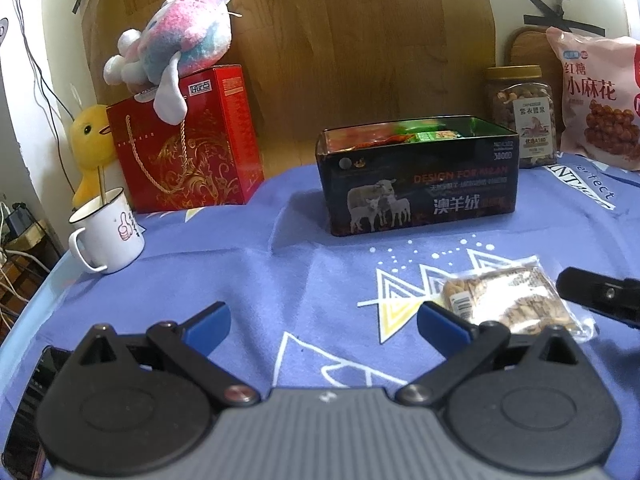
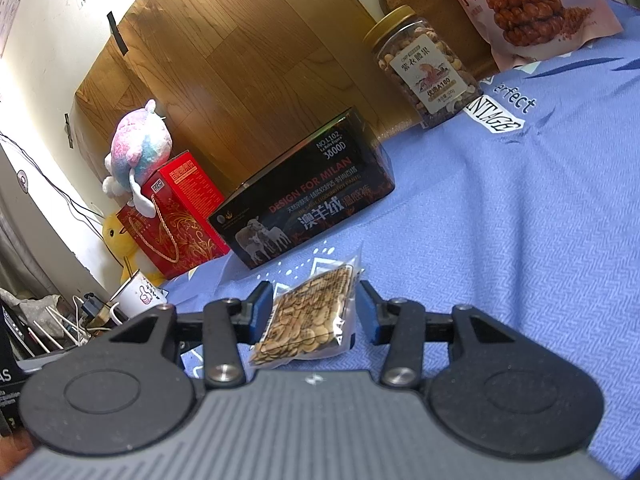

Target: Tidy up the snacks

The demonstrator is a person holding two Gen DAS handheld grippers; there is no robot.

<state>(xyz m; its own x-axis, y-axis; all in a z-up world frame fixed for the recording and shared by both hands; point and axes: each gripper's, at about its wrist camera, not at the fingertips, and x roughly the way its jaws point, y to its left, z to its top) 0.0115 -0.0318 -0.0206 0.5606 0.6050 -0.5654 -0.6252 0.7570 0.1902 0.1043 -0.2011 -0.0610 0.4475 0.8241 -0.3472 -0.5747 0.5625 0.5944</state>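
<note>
In the left wrist view, a white enamel mug (image 1: 108,236) with a stick in it stands at the left edge of the blue cloth (image 1: 280,280), with a yellow plush duck (image 1: 90,148) behind it. Right of them a red gift box (image 1: 188,148) carries a pink-and-blue plush toy (image 1: 176,48) on its top. At the centre of the frame sits the open black tin (image 1: 420,184) printed with sheep, with coloured wrappers showing inside it. Farther right, against the wooden board, stands a jar of nuts (image 1: 520,116), and a pink snack bag (image 1: 600,100) leans at the right edge. Along the bottom, the left gripper (image 1: 324,322) hangs over bare cloth with its blue pads wide apart and nothing between them. Just right of its right pad lies the clear snack packet (image 1: 508,300), flat on the cloth in the lower right, and a black finger of the right gripper (image 1: 600,292) pokes in from the right edge beside it. In the right wrist view, low in the centre of the frame, that packet (image 2: 308,316) lies between the right gripper's (image 2: 314,310) blue pads; the left pad sits at the wrapper's edge, while the right pad stands just clear, so the jaws are apart and not clamped. The tin (image 2: 308,204) sits up and left of the packet, apart from it.
</note>
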